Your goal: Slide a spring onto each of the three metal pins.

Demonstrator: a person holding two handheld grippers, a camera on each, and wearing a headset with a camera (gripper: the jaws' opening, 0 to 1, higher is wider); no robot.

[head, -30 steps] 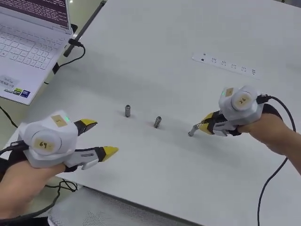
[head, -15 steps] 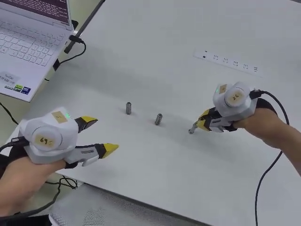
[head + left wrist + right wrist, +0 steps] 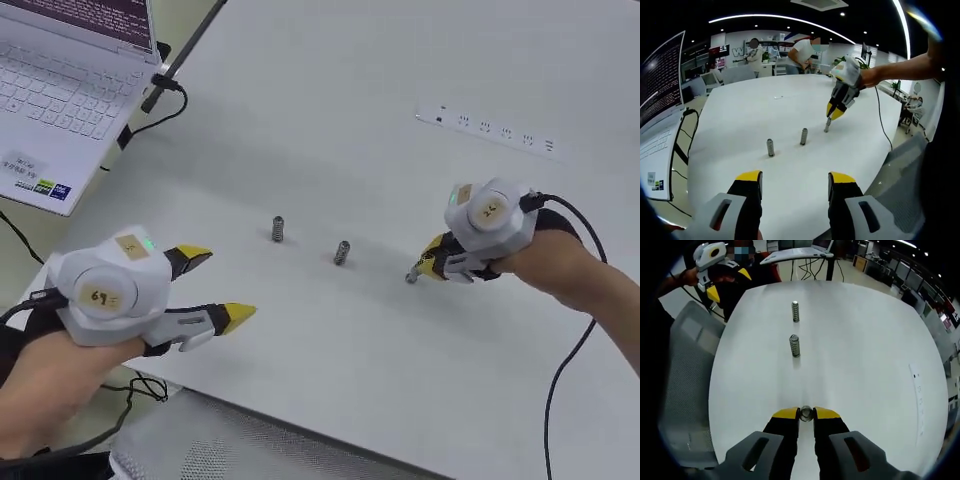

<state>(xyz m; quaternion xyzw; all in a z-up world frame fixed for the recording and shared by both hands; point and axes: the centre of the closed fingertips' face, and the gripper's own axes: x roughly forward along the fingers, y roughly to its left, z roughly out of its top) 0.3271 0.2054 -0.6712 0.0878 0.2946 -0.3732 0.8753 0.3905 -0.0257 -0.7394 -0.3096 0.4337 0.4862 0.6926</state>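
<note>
Pinching the last spring [image 3: 806,413] in my right claw [image 3: 805,416], down at the worktop [image 3: 865,340].
If tilted it may jam or flick away; a near spring [image 3: 795,345] and a far spring [image 3: 795,311] stand ahead; left claw [image 3: 796,177] spread.

white table [image 3: 330,80], laptop [image 3: 60,90] on far-left corner, power strip [image 3: 495,132] on far side. grey mesh chair [image 3: 687,375] at table edge. open office behind w/ ceiling strip light [image 3: 785,18].

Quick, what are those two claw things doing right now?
Left gripper: open, holding nothing.
Right gripper: closed on a spring.
</note>
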